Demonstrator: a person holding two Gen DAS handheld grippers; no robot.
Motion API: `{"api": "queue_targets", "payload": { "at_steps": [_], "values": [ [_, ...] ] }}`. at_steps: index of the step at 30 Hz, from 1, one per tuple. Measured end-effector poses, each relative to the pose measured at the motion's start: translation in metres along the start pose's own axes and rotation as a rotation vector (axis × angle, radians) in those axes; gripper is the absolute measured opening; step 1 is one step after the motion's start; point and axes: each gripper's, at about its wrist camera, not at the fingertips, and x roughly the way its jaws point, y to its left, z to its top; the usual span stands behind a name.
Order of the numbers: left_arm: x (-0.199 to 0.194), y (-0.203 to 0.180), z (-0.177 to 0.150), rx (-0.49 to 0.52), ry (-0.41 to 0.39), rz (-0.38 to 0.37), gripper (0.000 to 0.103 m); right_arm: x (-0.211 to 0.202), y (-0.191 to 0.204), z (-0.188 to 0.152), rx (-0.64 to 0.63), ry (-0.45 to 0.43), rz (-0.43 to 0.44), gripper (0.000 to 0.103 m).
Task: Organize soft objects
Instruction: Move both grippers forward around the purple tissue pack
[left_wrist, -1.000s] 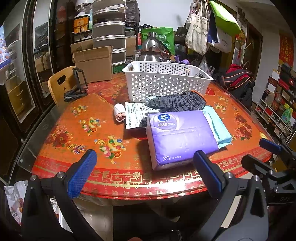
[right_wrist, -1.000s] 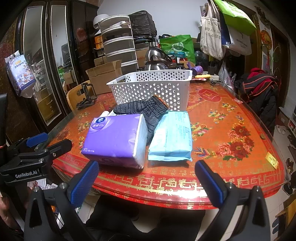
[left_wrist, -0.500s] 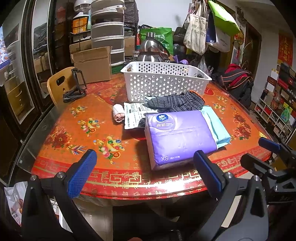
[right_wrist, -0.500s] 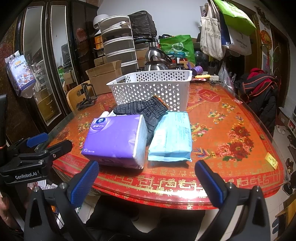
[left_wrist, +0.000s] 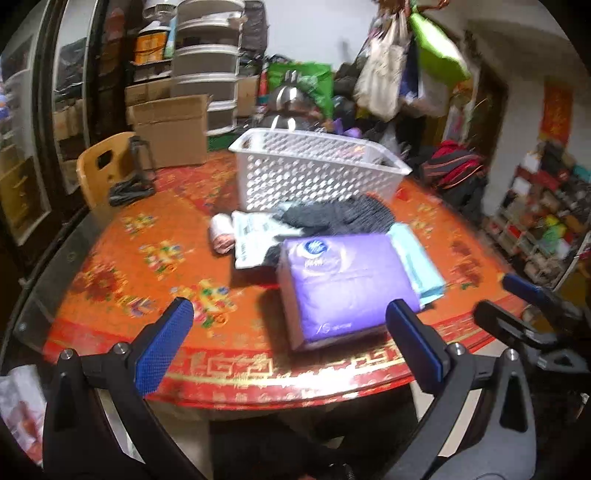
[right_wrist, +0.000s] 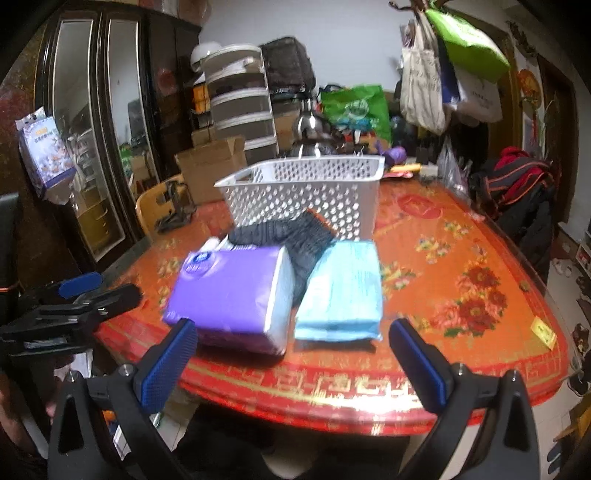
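Observation:
A purple tissue pack (left_wrist: 347, 284) (right_wrist: 232, 291) lies near the table's front edge. A light blue pack (right_wrist: 343, 291) (left_wrist: 417, 262) lies beside it on the right. A dark grey knitted cloth (left_wrist: 340, 218) (right_wrist: 291, 236) lies behind both, against the white perforated basket (left_wrist: 314, 170) (right_wrist: 306, 192). A white printed pouch (left_wrist: 255, 236) and a small pink roll (left_wrist: 221, 236) lie left of the cloth. My left gripper (left_wrist: 291, 343) is open and empty in front of the table edge. My right gripper (right_wrist: 291, 362) is open and empty, facing the two packs.
The round table (left_wrist: 147, 266) has a red flowered top with a glass cover. A wooden chair (left_wrist: 99, 170) stands at the far left. A black stand (left_wrist: 133, 184) sits on the table there. Boxes, drawers, a kettle (left_wrist: 288, 107) and bags crowd behind.
Both grippers have moved forward toward the table; the packs and basket look closer. The objects on the table have not moved.

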Motion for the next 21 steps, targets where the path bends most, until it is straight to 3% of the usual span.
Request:
{"api": "queue_targets", "payload": {
  "at_steps": [2, 5, 9, 14, 17, 21],
  "values": [
    [-0.002, 0.006, 0.001, 0.004, -0.028, -0.002, 0.103, 0.006, -0.003, 0.000, -0.006, 0.008, -0.030, 0.103],
    [0.001, 0.018, 0.001, -0.022, -0.038, -0.041, 0.103, 0.014, -0.008, -0.002, 0.018, 0.032, 0.001, 0.103],
    [0.009, 0.028, -0.007, -0.007, -0.028, -0.024, 0.103, 0.018, -0.006, -0.003, 0.001, 0.020, 0.008, 0.103],
    [0.035, 0.027, -0.032, 0.052, 0.016, -0.023, 0.103, 0.033, 0.007, -0.011, -0.079, 0.036, 0.081, 0.102],
    [0.047, 0.022, -0.042, 0.075, 0.021, -0.021, 0.101, 0.044, 0.012, -0.018, -0.101, 0.044, 0.111, 0.099],
    [0.055, 0.018, -0.049, 0.078, 0.005, -0.033, 0.097, 0.055, 0.011, -0.022, -0.081, 0.049, 0.111, 0.086]
  ]
}}
